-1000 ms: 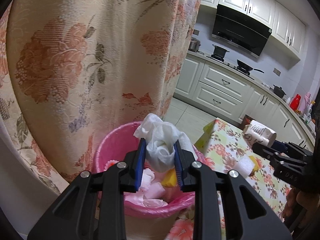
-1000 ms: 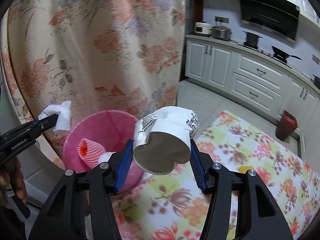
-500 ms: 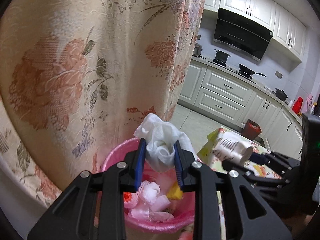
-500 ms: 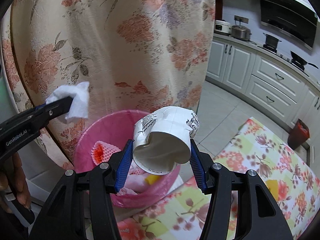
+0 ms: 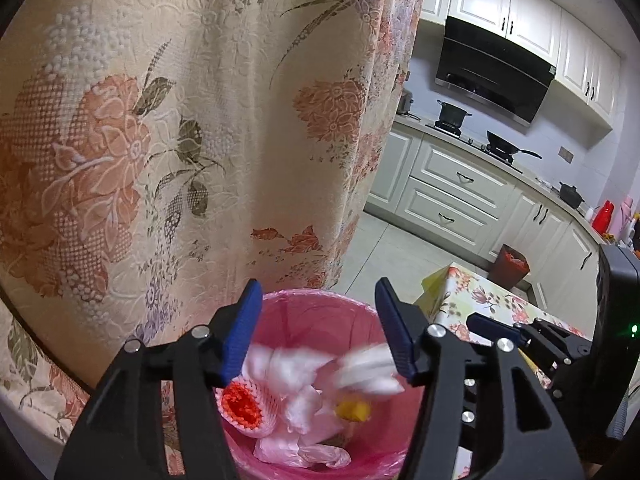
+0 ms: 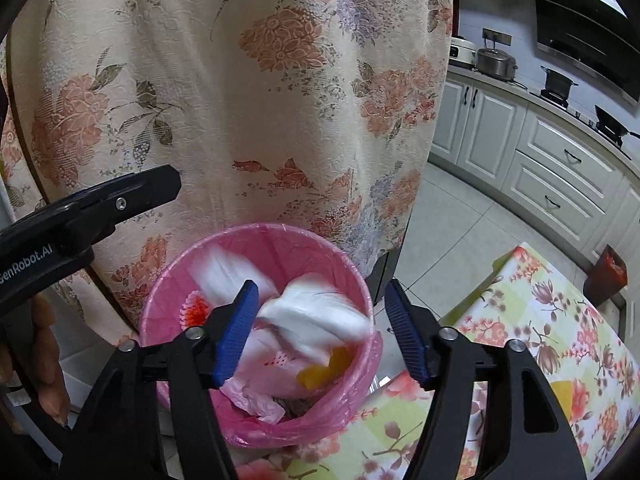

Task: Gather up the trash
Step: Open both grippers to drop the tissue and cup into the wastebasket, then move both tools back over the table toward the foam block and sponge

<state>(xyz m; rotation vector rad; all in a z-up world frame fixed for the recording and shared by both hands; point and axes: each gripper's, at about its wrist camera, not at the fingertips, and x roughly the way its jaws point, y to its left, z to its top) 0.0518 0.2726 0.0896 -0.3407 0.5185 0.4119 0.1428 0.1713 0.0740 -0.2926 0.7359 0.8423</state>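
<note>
Both tongs are spreading, nothing pinched: the left tongs (image 5: pixel 318 322) and right tongs (image 6: pixel 320 320) hang over the pink bin (image 6: pixel 256 240). A blurred white tissue (image 5: pixel 368 370) and a blurred paper cup (image 6: pixel 316 316) lie loose inside it. The flowered table (image 6: pixel 560 320) sits at 4 o'clock, the curtain (image 6: pixel 240 80) at 12.

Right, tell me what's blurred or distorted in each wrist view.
Left wrist view: the white tissue over the pink-lined bin is motion-smeared, while the left gripper, its jaws opening, stays sharp; fisheye bends the floral curtain. Right wrist view: the paper cup is smeared as it falls clear of the opening right gripper; the kitchen cabinets curve.
</note>
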